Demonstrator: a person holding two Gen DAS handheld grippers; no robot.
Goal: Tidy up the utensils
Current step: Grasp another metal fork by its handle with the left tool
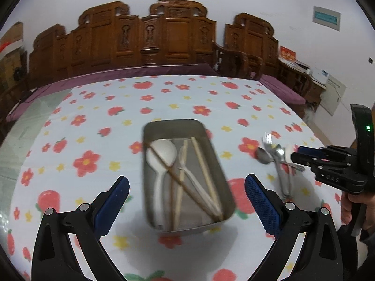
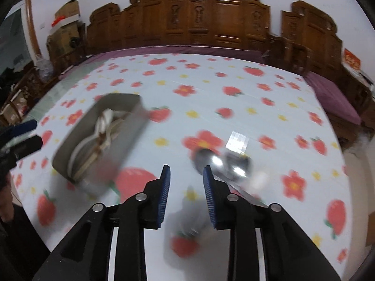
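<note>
A metal tray (image 1: pixel 150 127) lies on the flowered tablecloth, holding a white ladle-like spoon (image 1: pixel 161 152), another white utensil (image 1: pixel 187 173) and wooden chopsticks (image 1: pixel 204 164). My left gripper (image 1: pixel 187 177) hovers open and wide over the tray's near end, holding nothing. To the tray's right lies a small pile of metal spoons (image 1: pixel 264 155) and a fork (image 1: pixel 267 144). My right gripper (image 1: pixel 296 153) reaches over that pile. In the right wrist view the right gripper (image 2: pixel 186 166) is open with a narrow gap and nothing between its pads. The blurred metal spoons (image 2: pixel 208 160) lie just beyond its right finger. The tray (image 2: pixel 126 145) sits to the left.
A small shiny checkered square (image 2: pixel 236 141) lies beyond the metal utensils. A carved wooden bench (image 1: pixel 164 37) with purple cushions runs behind the table. A person's hand (image 1: pixel 351 208) holds the right gripper at the right edge. The tablecloth (image 1: pixel 93 121) spreads left of and beyond the tray.
</note>
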